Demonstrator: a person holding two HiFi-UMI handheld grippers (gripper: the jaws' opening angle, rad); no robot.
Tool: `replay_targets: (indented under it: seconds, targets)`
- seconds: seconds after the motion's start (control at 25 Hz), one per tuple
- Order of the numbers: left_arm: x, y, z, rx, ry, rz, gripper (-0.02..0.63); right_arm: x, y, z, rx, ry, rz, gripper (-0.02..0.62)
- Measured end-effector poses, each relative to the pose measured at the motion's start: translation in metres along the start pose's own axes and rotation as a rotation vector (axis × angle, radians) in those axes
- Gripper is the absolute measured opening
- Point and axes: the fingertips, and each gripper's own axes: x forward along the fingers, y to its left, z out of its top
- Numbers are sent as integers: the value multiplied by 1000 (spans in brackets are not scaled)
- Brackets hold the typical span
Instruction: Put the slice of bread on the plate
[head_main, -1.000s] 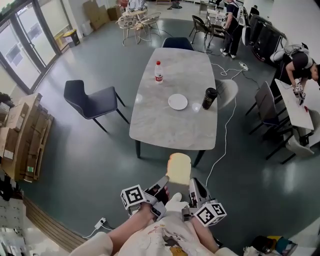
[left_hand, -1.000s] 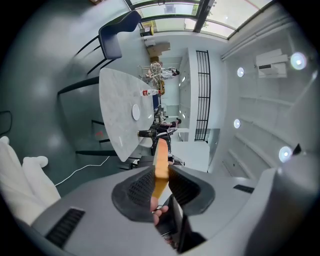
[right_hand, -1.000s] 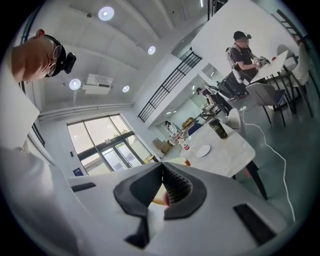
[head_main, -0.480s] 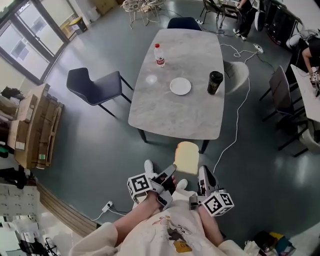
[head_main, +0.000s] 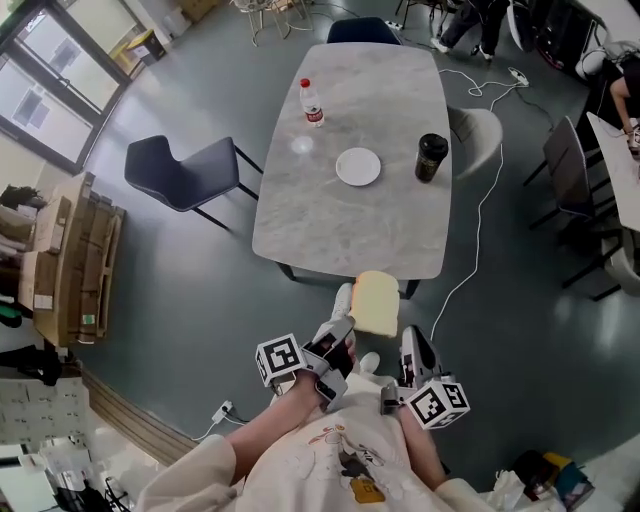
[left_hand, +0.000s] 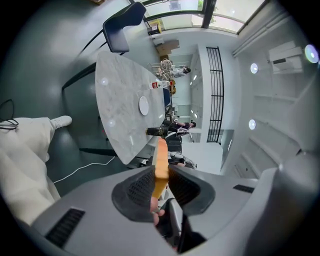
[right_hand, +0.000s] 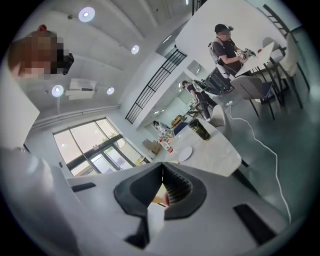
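Left gripper (left_hand: 161, 168) pinches the bread slice (head_main: 375, 303), edge-on there, broad in head view; right gripper (right_hand: 163, 165) seemingly closed.

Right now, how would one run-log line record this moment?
left gripper: shut on bread slice | right gripper: shut, empty | plate: bare, on table

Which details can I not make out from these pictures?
Head view: the print on the clear red-capped plastic bottle is too small to read.
Head view: the contents of the tall dark cup are too small and dark to see.
Left gripper view: the lower end of the pale yellow bread slice is hidden inside the left gripper.
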Motion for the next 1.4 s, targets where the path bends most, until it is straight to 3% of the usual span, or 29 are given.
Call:
replay_targets:
  seconds: [0.24,0.52,1.08,1.4]
  targets:
    - [67,-8,34,16,54,-8,91,31,-24,50,-42,-44,-89,6]
    - [120,-42,102,54,88,-30,91,102,2,92,-122,-33,-94,6]
    - [196,-40,237,87,109,-22,91,246,19,88,-166,49,-126,6]
    - [234,-19,293,36,77,-14,91,299,25,73,-223,126,-152,6]
